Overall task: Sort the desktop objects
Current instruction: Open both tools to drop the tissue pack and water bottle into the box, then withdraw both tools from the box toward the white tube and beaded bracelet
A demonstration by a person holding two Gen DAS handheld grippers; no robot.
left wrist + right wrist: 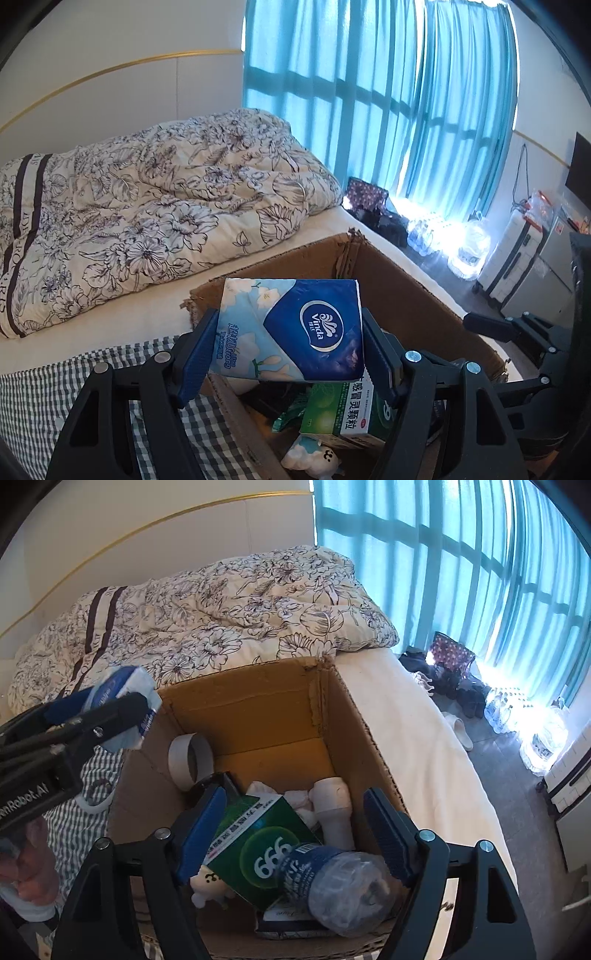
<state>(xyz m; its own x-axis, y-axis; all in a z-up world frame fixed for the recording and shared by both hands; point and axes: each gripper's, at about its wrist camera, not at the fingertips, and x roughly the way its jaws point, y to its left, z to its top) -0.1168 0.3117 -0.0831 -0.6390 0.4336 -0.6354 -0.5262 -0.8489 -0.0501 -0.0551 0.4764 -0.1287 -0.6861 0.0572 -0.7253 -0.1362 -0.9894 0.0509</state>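
Observation:
My left gripper (288,347) is shut on a blue Vinda tissue pack (295,328) and holds it above the near left corner of an open cardboard box (406,295). The pack (122,690) and left gripper (92,716) also show at the left of the right wrist view. My right gripper (295,830) is open and empty above the box (258,705). Inside lie a green medicine box (258,849), a crushed plastic bottle (340,882), a white pipe fitting (332,812), a tape roll (190,760) and a small white toy (208,886).
The box sits on a bed with a floral duvet (147,206) behind it and checked cloth (44,398) at the left. A blue curtain (388,96), water bottles (506,709), bags and a white heater (517,254) stand on the floor at the right.

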